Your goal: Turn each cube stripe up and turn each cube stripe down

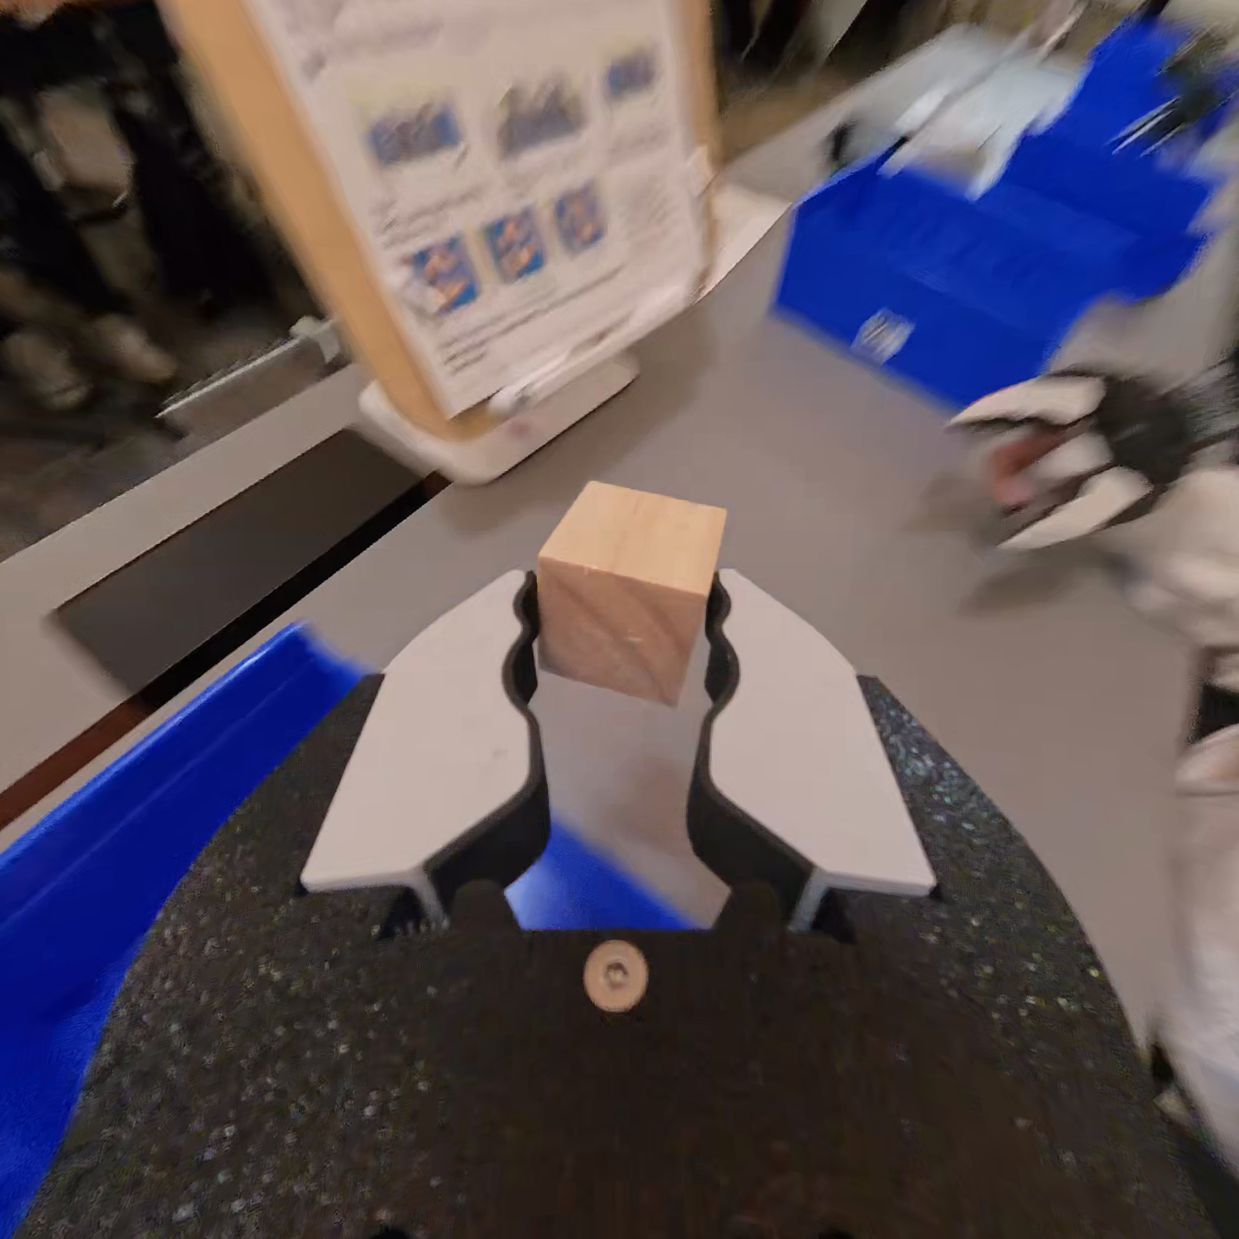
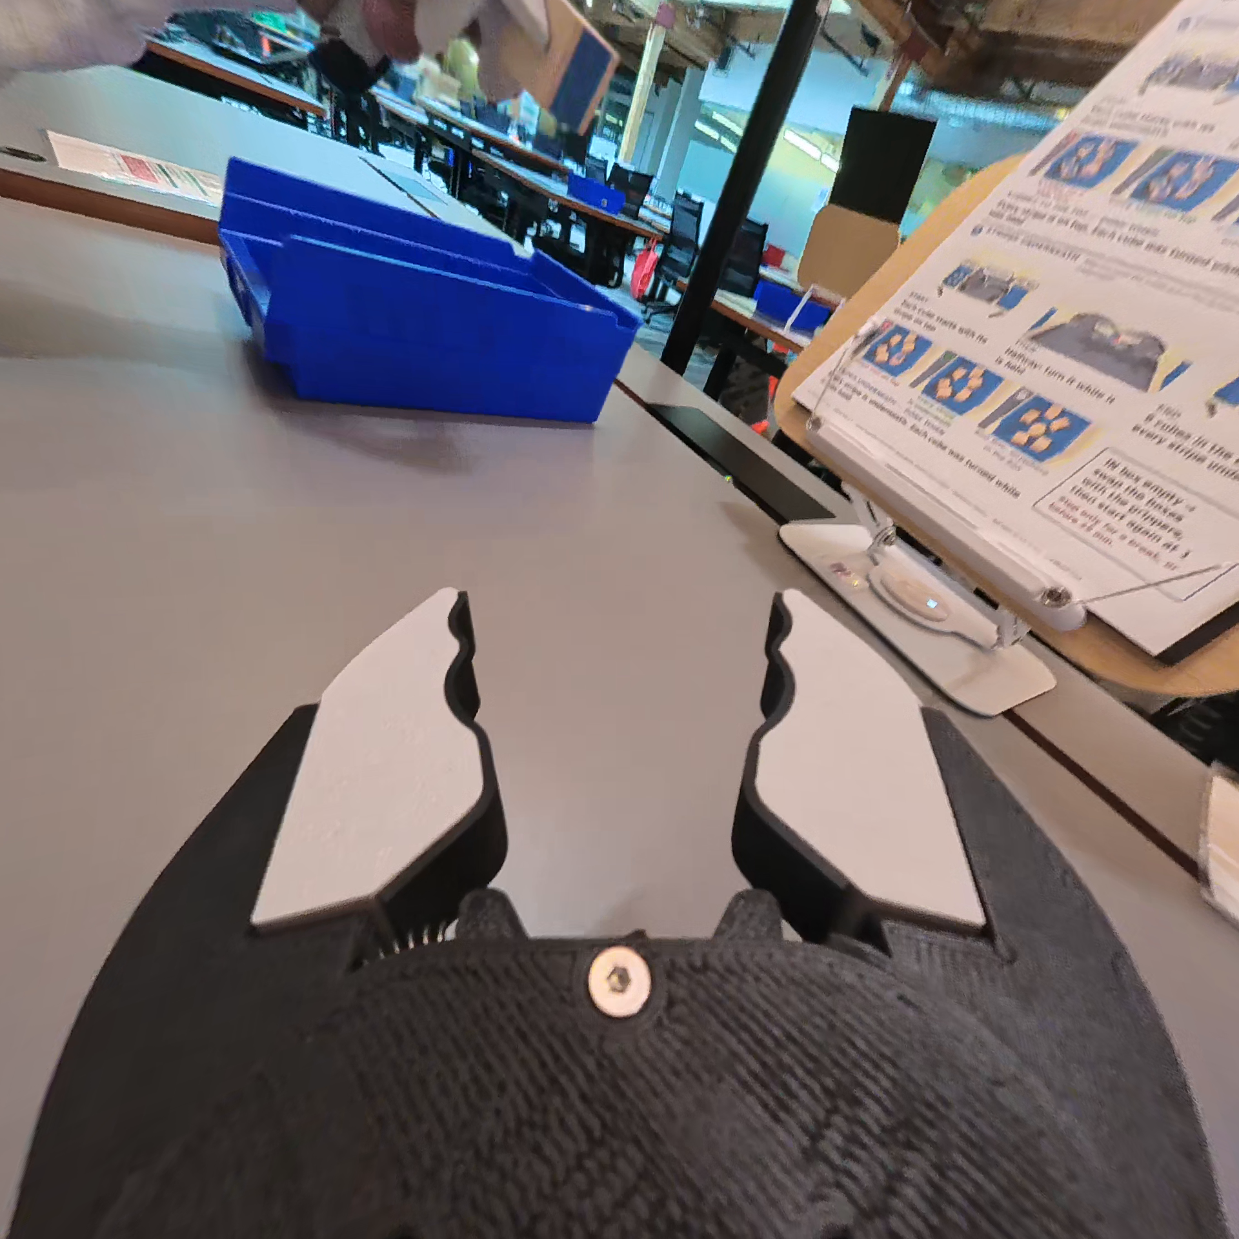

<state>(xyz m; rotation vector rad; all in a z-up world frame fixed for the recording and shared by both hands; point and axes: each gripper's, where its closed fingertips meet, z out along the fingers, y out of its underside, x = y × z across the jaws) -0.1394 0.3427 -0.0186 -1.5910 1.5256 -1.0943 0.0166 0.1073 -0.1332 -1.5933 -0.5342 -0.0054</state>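
The left gripper (image 1: pixel 623 597) pinches a plain wood cube (image 1: pixel 627 590) above the table (image 1: pixel 838 536). The right gripper (image 2: pixel 620 630) is wide open, holding nothing. A printed sheet (image 2: pixel 1046 348) stands nearby.

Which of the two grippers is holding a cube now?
The left gripper: its fingers clamp the wooden cube. The right gripper is open and empty above the grey table.

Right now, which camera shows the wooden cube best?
The left wrist view: the wooden cube sits sharp and centred, clamped in the left gripper above the grey table. The right wrist view shows only a blurred cube at its top edge.
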